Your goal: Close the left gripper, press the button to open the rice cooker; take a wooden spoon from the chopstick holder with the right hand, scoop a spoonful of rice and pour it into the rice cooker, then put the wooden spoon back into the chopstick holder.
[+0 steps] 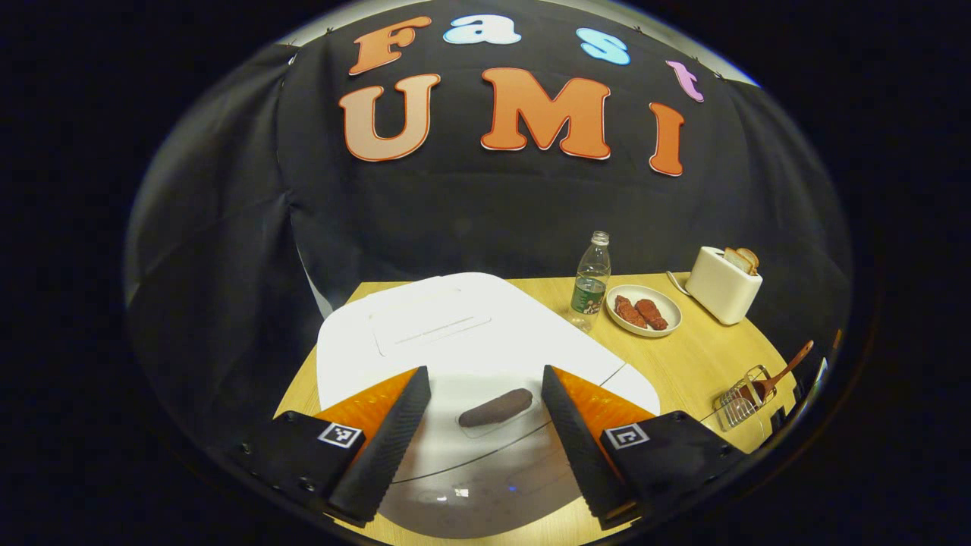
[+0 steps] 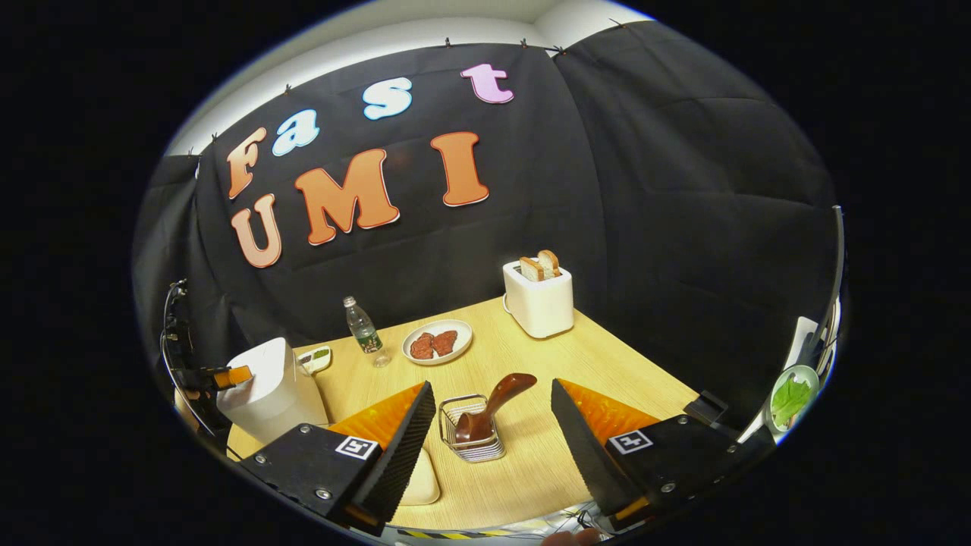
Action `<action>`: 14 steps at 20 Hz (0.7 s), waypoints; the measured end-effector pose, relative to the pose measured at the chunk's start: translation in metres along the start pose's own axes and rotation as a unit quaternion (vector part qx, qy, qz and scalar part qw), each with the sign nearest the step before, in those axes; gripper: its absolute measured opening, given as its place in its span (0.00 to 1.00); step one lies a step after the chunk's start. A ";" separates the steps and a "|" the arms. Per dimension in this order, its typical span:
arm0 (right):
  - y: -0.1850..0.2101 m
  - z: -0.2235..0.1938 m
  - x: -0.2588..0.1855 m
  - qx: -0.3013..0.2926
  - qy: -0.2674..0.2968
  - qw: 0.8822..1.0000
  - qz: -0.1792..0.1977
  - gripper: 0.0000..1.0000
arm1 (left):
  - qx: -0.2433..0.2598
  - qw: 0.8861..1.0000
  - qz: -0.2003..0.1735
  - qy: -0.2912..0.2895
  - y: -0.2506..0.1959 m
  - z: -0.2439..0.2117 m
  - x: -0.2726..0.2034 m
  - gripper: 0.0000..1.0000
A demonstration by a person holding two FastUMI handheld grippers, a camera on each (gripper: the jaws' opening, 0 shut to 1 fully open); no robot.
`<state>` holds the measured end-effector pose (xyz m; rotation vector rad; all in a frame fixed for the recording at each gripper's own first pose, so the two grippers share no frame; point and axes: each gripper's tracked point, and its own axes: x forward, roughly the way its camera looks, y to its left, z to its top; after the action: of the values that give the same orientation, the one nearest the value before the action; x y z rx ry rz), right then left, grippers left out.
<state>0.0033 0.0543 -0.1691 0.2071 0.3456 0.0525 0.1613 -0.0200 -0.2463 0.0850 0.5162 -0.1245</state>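
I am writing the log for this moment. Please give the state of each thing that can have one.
Rice cooker: lid closed.
Left gripper: open, above the cooker's button.
Right gripper: open, empty.
Wooden spoon: standing in the chopstick holder.
Toaster: bread up.
Bottle: upright.

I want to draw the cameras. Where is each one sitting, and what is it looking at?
Left gripper view: rides the left gripper, just above the closed white rice cooker, looking down over its button; open jaws show.
Right gripper view: rides the right gripper, facing the wooden spoon in the chopstick holder; open jaws show.
Shared: table, bottle, plate, toaster.
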 end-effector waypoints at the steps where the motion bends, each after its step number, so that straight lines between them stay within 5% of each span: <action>1: 0.002 0.003 0.001 -0.002 -0.003 1.000 0.003 0.95 | -0.006 1.000 0.001 -0.011 0.001 0.009 -0.009 1.00; 7: 0.023 0.034 0.005 -0.024 -0.027 0.999 0.025 0.95 | -0.053 0.994 -0.004 -0.092 0.015 0.084 -0.080 1.00; 14: 0.055 0.090 0.000 -0.038 -0.079 0.995 0.056 0.95 | -0.036 0.981 -0.003 -0.190 0.018 0.160 -0.176 1.00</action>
<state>0.0328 0.0904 -0.0750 0.1539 0.1728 0.1593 0.0901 -0.0031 -0.0194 -0.0125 0.1395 -0.1248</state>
